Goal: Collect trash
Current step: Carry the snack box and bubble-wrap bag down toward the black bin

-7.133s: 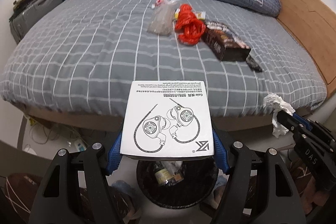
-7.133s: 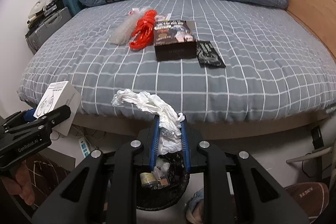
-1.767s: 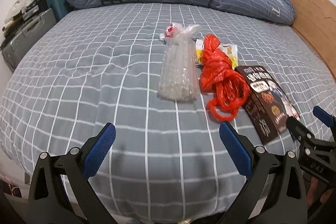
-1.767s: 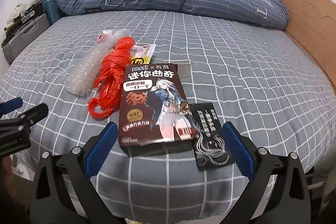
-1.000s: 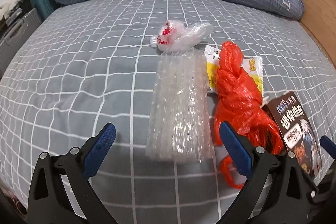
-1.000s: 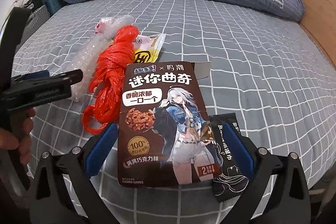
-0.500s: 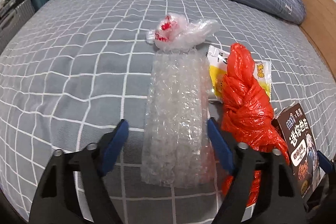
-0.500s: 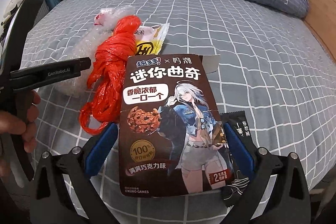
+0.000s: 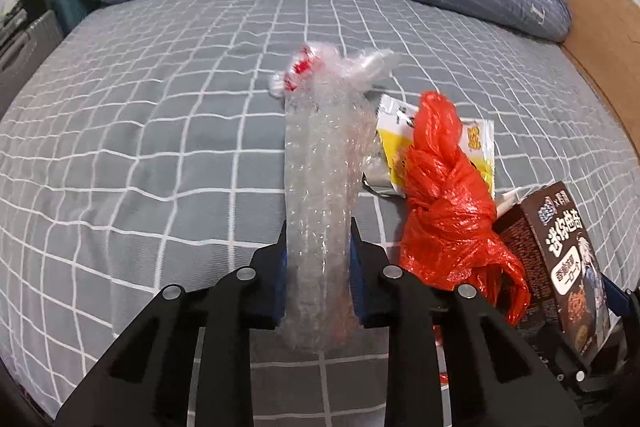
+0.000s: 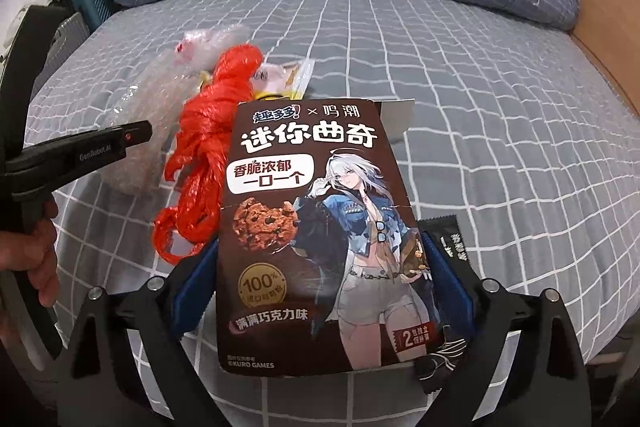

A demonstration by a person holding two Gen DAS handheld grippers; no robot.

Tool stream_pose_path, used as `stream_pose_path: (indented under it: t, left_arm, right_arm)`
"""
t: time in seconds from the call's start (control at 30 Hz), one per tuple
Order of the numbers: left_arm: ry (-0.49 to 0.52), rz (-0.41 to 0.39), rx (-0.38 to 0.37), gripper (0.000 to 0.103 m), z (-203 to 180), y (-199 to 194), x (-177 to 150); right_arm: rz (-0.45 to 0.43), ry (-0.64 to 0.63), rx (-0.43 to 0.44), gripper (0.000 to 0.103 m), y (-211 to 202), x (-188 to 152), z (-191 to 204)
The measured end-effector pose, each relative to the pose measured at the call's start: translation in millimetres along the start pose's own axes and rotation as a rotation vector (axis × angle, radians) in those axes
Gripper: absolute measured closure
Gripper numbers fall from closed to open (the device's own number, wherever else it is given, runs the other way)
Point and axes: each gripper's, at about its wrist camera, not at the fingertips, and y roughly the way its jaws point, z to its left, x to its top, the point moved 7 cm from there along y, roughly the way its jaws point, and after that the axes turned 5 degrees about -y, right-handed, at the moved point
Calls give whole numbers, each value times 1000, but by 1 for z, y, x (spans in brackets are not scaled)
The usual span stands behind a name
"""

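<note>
Left gripper (image 9: pixel 316 251): clamped on one bubble wrap strip (image 9: pixel 320 163)
Right gripper (image 10: pixel 316 267): pressed against one cookie box (image 10: pixel 316 227)
Black sachet (image 10: pixel 452 239): one, mostly hidden
Yellow wrapper (image 9: pixel 476 143): one, partly under red bag (image 9: pixel 444 195)

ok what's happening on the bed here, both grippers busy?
Yes. The left gripper is shut on the clear bubble-wrap strip, and the right gripper has closed on the brown cookie box. Both are on the grey checked bedspread. The red plastic bag, yellow snack wrapper and black sachet lie loose.
</note>
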Motion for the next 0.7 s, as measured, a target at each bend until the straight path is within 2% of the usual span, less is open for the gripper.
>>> stream_pose_path:
  t: [0.33,0.7]
  left_arm:
    - [13,-55,-18,79,-10,-34,1]
    - [-14,-92,-35,79,-12,-67,-18]
  right_arm:
    - [-69,1,-27,14,-24,12,-4]
    - [-113,-11,-30,14,-41,18,-3]
